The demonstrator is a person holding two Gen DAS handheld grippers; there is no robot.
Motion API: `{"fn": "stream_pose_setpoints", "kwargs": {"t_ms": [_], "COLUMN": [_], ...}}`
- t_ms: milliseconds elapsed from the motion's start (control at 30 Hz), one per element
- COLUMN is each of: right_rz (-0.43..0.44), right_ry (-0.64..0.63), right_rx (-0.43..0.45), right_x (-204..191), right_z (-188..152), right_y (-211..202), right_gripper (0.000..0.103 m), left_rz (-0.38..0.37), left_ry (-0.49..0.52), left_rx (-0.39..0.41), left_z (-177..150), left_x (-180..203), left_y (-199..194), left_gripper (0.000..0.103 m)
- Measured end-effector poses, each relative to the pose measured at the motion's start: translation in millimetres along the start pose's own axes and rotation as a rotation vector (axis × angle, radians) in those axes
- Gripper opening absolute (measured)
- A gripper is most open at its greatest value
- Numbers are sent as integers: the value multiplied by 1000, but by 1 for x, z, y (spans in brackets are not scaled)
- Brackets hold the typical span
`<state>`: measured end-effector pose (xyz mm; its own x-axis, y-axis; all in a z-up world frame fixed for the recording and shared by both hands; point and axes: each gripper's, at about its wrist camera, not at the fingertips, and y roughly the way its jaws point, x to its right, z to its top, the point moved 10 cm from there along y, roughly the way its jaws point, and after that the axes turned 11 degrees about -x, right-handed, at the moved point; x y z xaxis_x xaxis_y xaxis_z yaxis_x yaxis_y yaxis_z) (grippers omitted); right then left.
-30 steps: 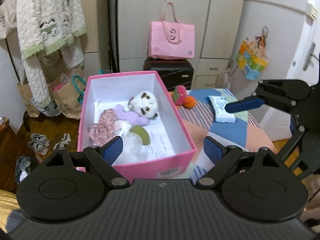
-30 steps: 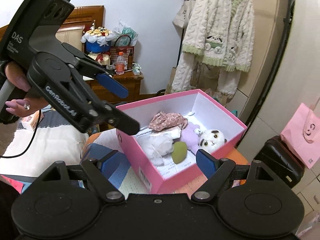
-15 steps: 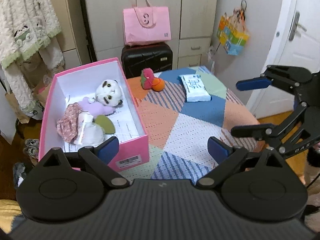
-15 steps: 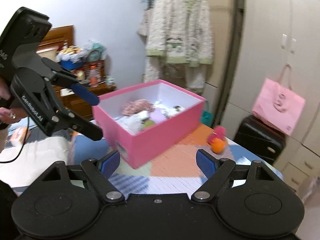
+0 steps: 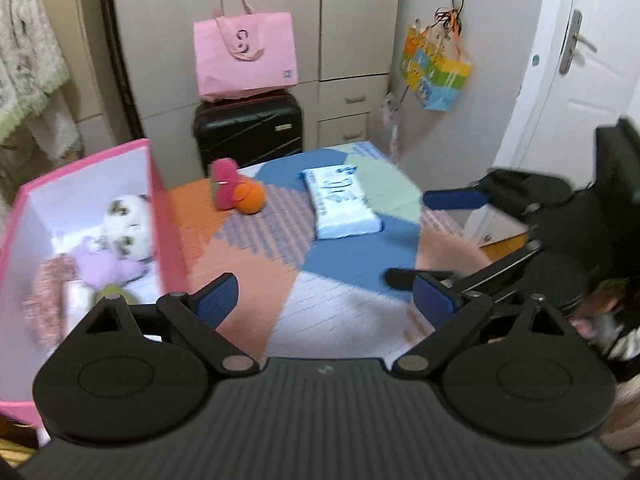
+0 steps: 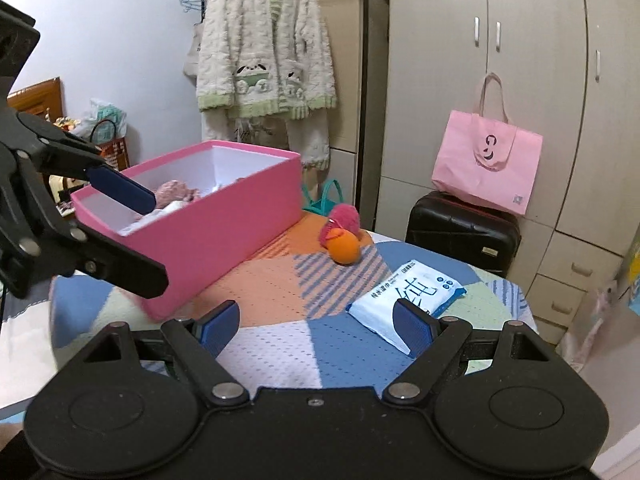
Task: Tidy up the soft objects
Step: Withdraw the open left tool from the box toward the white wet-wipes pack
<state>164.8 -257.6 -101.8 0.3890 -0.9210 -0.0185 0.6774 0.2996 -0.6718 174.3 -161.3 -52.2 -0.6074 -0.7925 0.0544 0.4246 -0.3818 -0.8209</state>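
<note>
A pink box [image 5: 158, 208] [image 6: 224, 224] stands at the table's left and holds a white plush head [image 5: 126, 226], a lilac plush [image 5: 104, 268] and a pink floral cloth [image 5: 44, 292]. A pink-and-orange soft toy [image 5: 238, 192] [image 6: 342, 238] lies on the patchwork cloth beyond the box. A white-and-blue tissue pack [image 5: 340, 204] [image 6: 404, 300] lies to its right. My left gripper [image 5: 326, 302] is open and empty over the table's near part. My right gripper [image 6: 316, 328] is open and empty, close to the tissue pack.
The patchwork table cloth [image 5: 280, 264] covers the table. A black suitcase [image 5: 248, 132] with a pink tote bag [image 5: 244, 56] stands behind the table. A white door [image 5: 580, 80] is at the right. A knitted jacket [image 6: 264, 52] hangs by the wardrobe.
Both grippers have swung right, away from the box and toward the soft toy and tissue pack. Both stayed open and empty.
</note>
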Motion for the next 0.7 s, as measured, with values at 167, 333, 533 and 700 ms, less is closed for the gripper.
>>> {"fn": "stream_pose_setpoints", "kwargs": {"t_ms": [167, 333, 533, 700], "right_rz": [-31, -54, -63, -94], "right_ry": [13, 9, 47, 0], "right_rx": [20, 12, -2, -58], "right_x": [24, 39, 58, 65], "right_z": [-4, -4, -5, -9], "right_y": [34, 63, 81, 99], "right_gripper": [87, 87, 87, 87], "left_rz": [4, -16, -96, -106], "left_ry": [-25, -47, -133, -186], "left_rx": [55, 137, 119, 69], "left_z": [19, 37, 46, 53], "left_x": [1, -1, -10, -12], "left_y": [32, 65, 108, 143], "left_gripper": [93, 93, 93, 92]}}
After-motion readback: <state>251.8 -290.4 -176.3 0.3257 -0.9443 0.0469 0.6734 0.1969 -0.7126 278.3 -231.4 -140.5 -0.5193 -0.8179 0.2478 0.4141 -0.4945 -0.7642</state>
